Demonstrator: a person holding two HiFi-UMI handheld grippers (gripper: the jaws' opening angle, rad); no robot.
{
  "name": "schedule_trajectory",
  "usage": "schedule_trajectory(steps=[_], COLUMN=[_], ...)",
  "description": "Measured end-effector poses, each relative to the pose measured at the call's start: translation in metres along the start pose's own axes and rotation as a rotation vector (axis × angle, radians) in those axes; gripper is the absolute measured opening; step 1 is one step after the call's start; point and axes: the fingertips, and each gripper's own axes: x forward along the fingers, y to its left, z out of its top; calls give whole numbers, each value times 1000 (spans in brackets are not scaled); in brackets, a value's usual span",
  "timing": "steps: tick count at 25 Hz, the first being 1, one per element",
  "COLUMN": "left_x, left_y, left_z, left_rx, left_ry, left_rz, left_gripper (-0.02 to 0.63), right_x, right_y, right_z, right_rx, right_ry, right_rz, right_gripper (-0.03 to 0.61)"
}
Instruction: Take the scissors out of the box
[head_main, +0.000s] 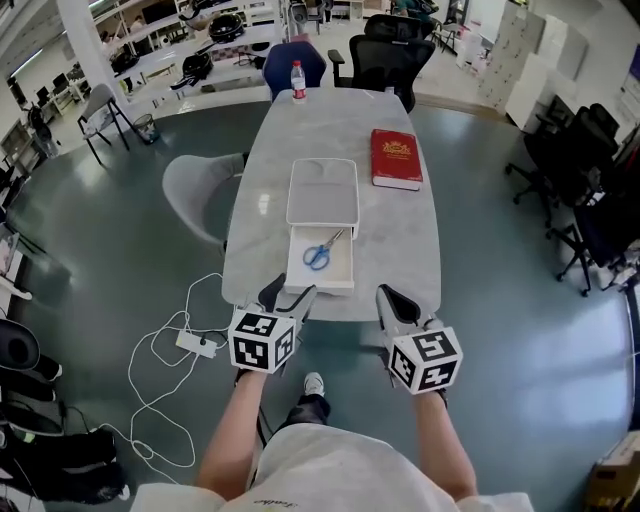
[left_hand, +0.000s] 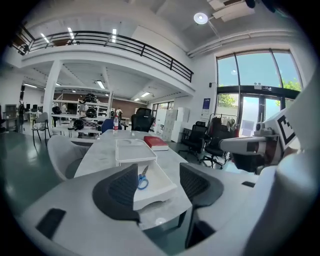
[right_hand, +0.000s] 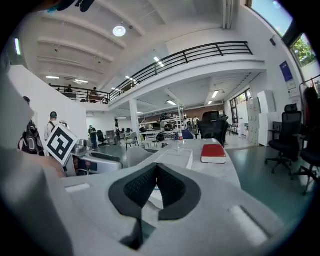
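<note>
a white box (head_main: 321, 275) sits open on the pale counter (head_main: 258, 210), its shallow tray facing the person and its flat lid part directly behind the tray. the scissors (head_main: 321, 251) lie inside the box on the tray floor, blue handles toward the box's near left and blades angled toward its far right, touched by neither gripper. the left gripper (head_main: 287, 297) hangs just short of the box's near left corner, tilted slightly down – its fingers stand wide apart with nothing gripped, and in the left gripper view the box's tray and the scissors show in the gap between them, farther ahead. the right gripper (head_main: 391, 300) is off the box's near right corner, a little farther from it than the left one; its fingers are pressed together and hold nothing. a red book (head_main: 397, 158) lies flat on the counter beyond the box, to its far right and apart from it. a bottle (head_main: 297, 81) with a red cap stands well beyond the box at the counter's far end. a grey chair (head_main: 200, 195) is to the left of the box, off the counter, and a white power strip (head_main: 196, 344) with a looping cable lies on the floor to the box's near left.
</note>
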Motion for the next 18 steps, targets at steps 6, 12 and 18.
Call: schedule_trajectory(steps=[6,12,18], left_x=[47,90,120], left_y=[27,43,52], left_z=[1,-4,-11], left_rx=[21,46,125], left_ry=[81,158,256], left_rz=[-69,-147,-199], left_gripper=[247,250,250], right_x=[38,72,99], right_y=[-15,-27,-37], right_z=[22,37,42], right_rx=[-13,-29,-7], right_ry=[19,18,18], right_rz=[-49,-94,-118], right_gripper=[5,5,5])
